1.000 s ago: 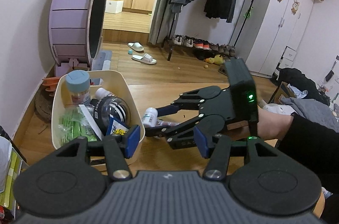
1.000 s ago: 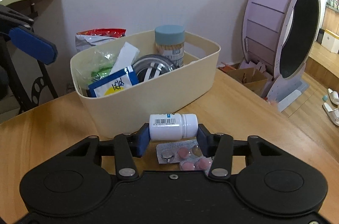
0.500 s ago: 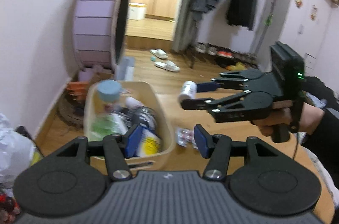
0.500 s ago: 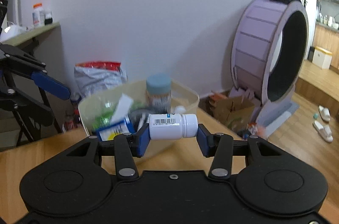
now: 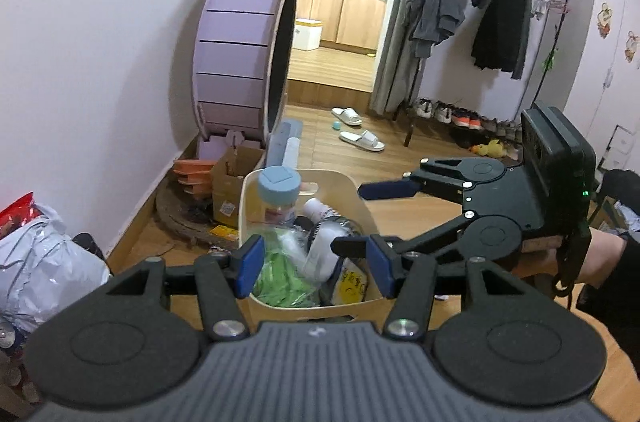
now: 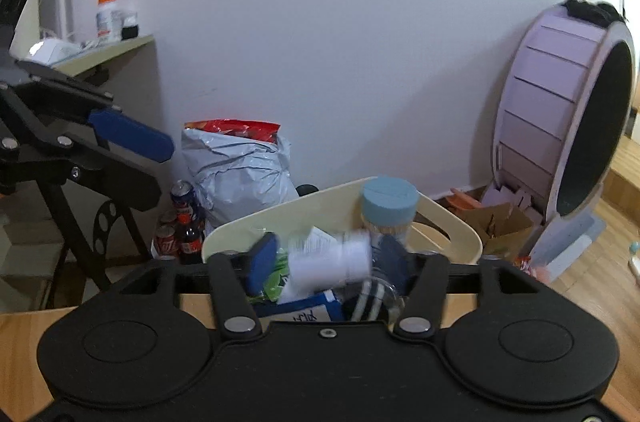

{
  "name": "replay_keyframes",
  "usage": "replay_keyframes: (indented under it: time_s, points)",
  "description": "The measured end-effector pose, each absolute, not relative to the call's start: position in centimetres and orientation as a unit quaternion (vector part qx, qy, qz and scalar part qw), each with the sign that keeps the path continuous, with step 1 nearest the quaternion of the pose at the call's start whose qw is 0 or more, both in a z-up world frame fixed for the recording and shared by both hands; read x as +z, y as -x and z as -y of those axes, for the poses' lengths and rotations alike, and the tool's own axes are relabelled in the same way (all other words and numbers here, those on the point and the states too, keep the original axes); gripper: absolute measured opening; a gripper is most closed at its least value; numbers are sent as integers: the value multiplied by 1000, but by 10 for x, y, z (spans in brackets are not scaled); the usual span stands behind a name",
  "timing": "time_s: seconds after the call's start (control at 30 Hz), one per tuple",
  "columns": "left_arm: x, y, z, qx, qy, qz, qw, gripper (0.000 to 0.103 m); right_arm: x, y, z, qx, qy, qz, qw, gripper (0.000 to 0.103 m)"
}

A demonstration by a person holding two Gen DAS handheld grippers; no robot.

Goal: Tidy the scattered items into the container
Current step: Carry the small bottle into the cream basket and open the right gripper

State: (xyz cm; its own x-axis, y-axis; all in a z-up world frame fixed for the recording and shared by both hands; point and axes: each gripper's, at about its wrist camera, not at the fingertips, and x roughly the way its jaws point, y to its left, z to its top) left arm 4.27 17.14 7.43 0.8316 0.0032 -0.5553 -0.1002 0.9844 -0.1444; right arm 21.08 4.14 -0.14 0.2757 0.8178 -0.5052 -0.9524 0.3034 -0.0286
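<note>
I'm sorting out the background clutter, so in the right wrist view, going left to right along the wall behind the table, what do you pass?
Orange-capped bottle on the shelf → soda cans on the floor → grey plastic bag with a red packet on top → blue-lidded jar in the cream container → cardboard box → purple wheel.

Setting: lived-in home, main room. Evidence: black metal clothes rack (image 5: 508, 2) hung with coats; row of shoes (image 5: 460, 114) beneath it; white slippers (image 5: 356, 128) on wood-plank floor; large lilac wooden pet exercise wheel (image 5: 240, 58); kitchen with wooden cabinets (image 5: 344, 14) through doorway
</note>
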Motion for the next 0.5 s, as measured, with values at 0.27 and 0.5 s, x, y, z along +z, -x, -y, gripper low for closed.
replay_keyframes:
  time_s: [0.27,0.5]
  points:
    - [71,-48,-162,-4,88,-290,953,55,1,-216,10,528,156,-217,806,74]
    - [60,-56,-141,-44,80,-295,951,55,-27,-217,52,491,174,-267,811,74]
